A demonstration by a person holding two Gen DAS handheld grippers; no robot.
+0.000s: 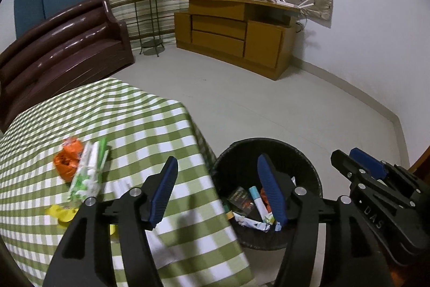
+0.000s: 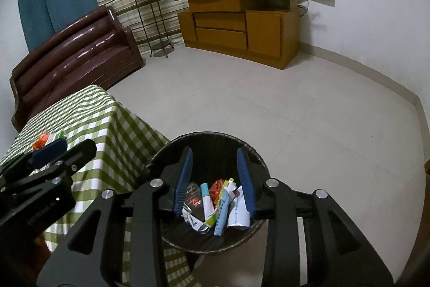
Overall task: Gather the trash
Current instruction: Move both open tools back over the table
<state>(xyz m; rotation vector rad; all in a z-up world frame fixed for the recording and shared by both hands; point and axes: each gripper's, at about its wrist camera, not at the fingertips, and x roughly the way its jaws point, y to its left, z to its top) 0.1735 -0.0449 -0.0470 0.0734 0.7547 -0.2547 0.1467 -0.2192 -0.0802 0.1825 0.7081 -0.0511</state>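
My right gripper (image 2: 215, 179) hangs spread and empty over the black bin (image 2: 258, 160), just off the tabletop's corner. My left gripper (image 1: 216, 190) gapes empty; an orange wrapper (image 1: 67, 160) waits mid-tabletop, likely next.

Table (image 1: 150, 125) under green-checked cloth, orange wrapper (image 1: 67, 160) touching green-white packet (image 1: 88, 174) on it, yellow scrap (image 1: 63, 214) near the front edge; pale tiled floor (image 2: 295, 104), black bin (image 2: 258, 160) of wrappers standing just beside the table
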